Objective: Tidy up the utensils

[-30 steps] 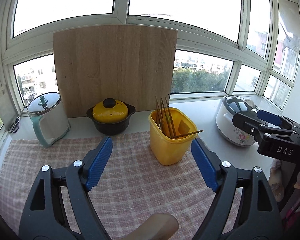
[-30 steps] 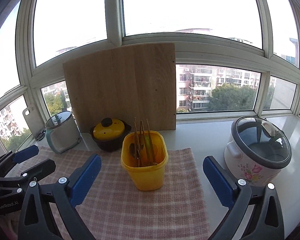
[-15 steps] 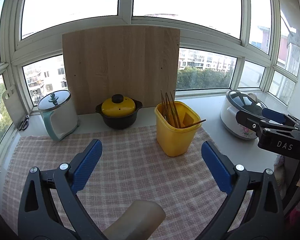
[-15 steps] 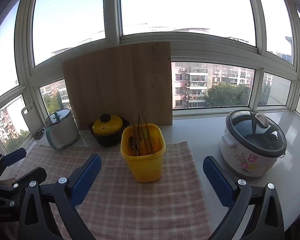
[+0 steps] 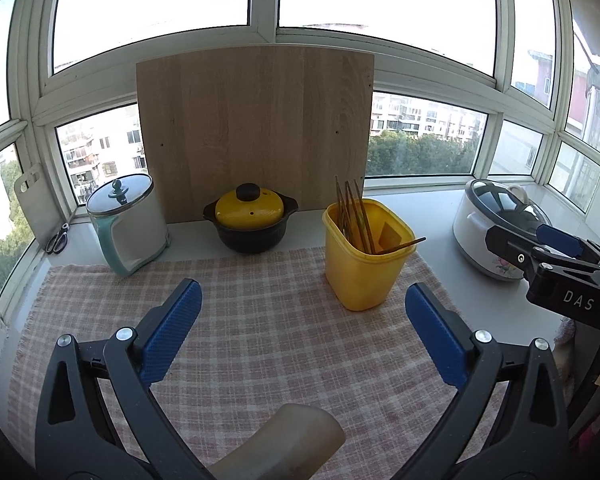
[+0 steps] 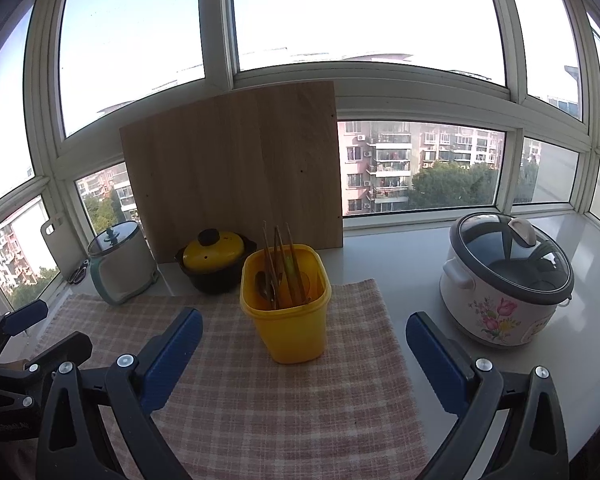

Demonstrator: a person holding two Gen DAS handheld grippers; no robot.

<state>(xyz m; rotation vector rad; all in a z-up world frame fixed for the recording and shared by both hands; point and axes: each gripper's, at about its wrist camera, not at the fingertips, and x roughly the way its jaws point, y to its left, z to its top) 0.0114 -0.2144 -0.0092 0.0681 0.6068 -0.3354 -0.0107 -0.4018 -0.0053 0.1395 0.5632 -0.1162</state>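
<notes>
Utensil ends (image 6: 278, 280) hidden inside yellow holder (image 6: 296, 332); scissors (image 5: 58, 238) too small

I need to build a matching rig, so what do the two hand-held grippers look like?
Both look alike: the left hand-held gripper and the right hand-held gripper have black, clamp-like plastic arms with cut-out slots and silver rivets. Each finger carries a long blue ribbed pad. Seen from the left camera, the right one's black body bears white letters "DAS". No cables or sleeves show.
</notes>
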